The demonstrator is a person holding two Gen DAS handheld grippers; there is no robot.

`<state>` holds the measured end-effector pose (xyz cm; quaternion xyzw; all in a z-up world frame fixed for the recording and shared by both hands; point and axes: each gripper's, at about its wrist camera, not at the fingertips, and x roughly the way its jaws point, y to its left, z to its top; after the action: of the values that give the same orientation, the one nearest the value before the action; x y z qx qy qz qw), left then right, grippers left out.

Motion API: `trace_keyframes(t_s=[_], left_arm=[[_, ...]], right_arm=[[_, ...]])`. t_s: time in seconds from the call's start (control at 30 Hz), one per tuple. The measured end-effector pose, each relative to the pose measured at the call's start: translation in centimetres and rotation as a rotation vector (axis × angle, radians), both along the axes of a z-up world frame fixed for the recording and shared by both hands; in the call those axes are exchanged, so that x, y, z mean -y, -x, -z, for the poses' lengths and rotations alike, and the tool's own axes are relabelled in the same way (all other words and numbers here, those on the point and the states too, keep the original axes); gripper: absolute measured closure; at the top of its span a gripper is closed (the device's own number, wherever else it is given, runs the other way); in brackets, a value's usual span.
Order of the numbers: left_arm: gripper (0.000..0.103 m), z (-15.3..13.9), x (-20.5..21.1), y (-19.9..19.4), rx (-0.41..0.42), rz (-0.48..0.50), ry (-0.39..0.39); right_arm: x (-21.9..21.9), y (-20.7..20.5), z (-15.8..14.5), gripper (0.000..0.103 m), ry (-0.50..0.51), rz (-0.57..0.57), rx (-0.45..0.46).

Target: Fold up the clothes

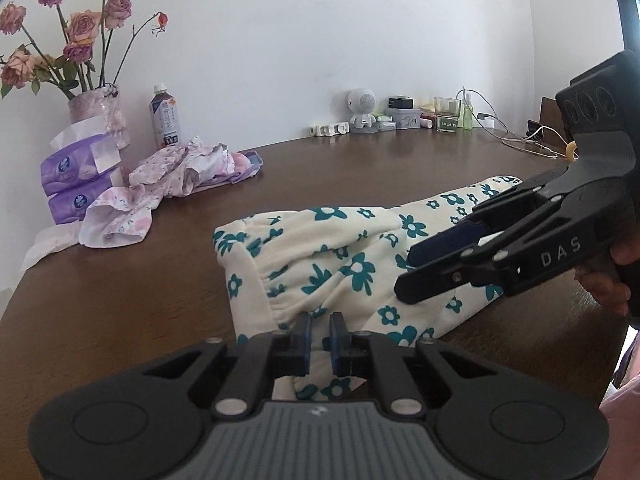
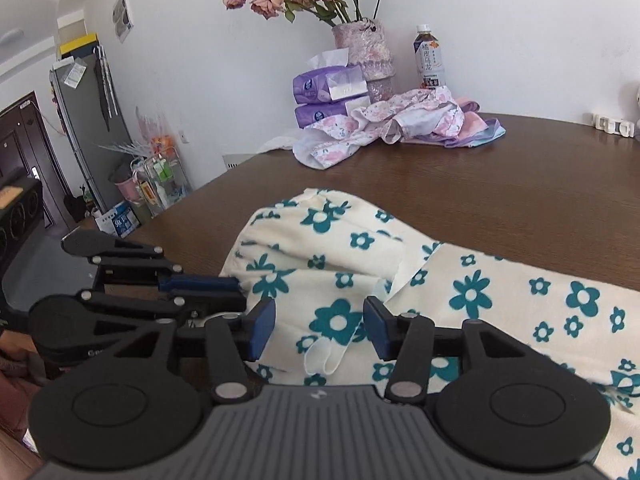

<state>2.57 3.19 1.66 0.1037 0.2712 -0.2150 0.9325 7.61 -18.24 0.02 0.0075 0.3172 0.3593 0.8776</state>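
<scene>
Floral garment (image 2: 400, 280) cut off below, left gripper (image 1: 320, 336) pinching waistband

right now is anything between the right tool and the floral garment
Nothing visible. The right tool hangs open directly over the floral garment, with only cloth between its fingers. The left tool is beside it at the garment's edge, not in the way.

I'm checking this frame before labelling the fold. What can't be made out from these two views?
- Left wrist view: whether the left gripper pinches the floral garment; its narrow gap sits over the cloth edge.
- Right wrist view: the garment's far right end, cut off by the frame.
- Both views: the bottle label text, too small.
- Left wrist view: the small items along the wall, too small to identify.
</scene>
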Motion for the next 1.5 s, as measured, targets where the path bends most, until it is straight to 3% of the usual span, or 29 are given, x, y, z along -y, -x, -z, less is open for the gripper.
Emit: trace_keyframes(t_s=[0.07,0.1,0.17,0.2,0.3,0.4,0.57,0.8,0.93,1.23,1.27,1.37,1.5], left_arm=[[0.093,-0.5,-0.5,0.0,-0.004,-0.004,0.036],[0.092,-0.9,-0.9,-0.1,-0.005,-0.005,0.059],[0.086,-1.8,-1.7,-0.4,0.008,-0.019,0.116],[0.081,-2.4,-2.1,-0.8,0.019,-0.032,0.146],[0.083,-3.5,-2.4,-2.9,0.026,-0.046,0.2],[0.1,-2.9,-1.6,-5.3,-0.022,-0.04,0.132],[0.101,-0.7,-1.9,-6.7,-0.074,-0.041,0.096],[0.097,-2.3,-3.0,-5.4,-0.037,-0.023,0.196],[0.094,-0.8,-1.5,-6.0,-0.075,0.001,0.096],[0.093,-2.6,-3.6,-2.4,-0.061,0.089,0.107],[0.092,-2.8,-3.9,-1.9,-0.06,0.098,0.108],[0.062,-3.4,-4.6,-0.7,-0.054,0.128,0.114],[0.058,-1.9,-3.8,1.6,-0.092,0.16,-0.023]], right_arm=[[-0.6,0.1,0.5,0.071,0.034,-0.004,-0.003],[-0.8,0.2,0.7,0.09,0.046,-0.005,-0.005],[-0.6,0.4,0.6,0.092,0.045,0.007,-0.001],[-0.4,0.6,0.6,0.093,0.045,0.011,0.0],[-0.3,0.9,0.8,0.093,0.057,0.011,0.0],[-0.2,0.8,1.0,0.093,0.051,0.015,-0.005],[0.0,0.9,1.1,0.092,0.047,0.013,-0.003],[-0.2,1.4,1.2,0.092,0.063,0.009,0.028],[-0.1,1.6,1.3,0.092,0.058,0.01,0.036],[0.2,1.6,1.1,0.092,0.057,0.013,0.036],[0.3,1.7,1.0,0.095,0.055,0.01,0.038],[0.5,1.8,0.7,0.098,0.039,0.002,0.04],[0.6,1.6,0.8,0.098,0.031,0.004,0.035]])
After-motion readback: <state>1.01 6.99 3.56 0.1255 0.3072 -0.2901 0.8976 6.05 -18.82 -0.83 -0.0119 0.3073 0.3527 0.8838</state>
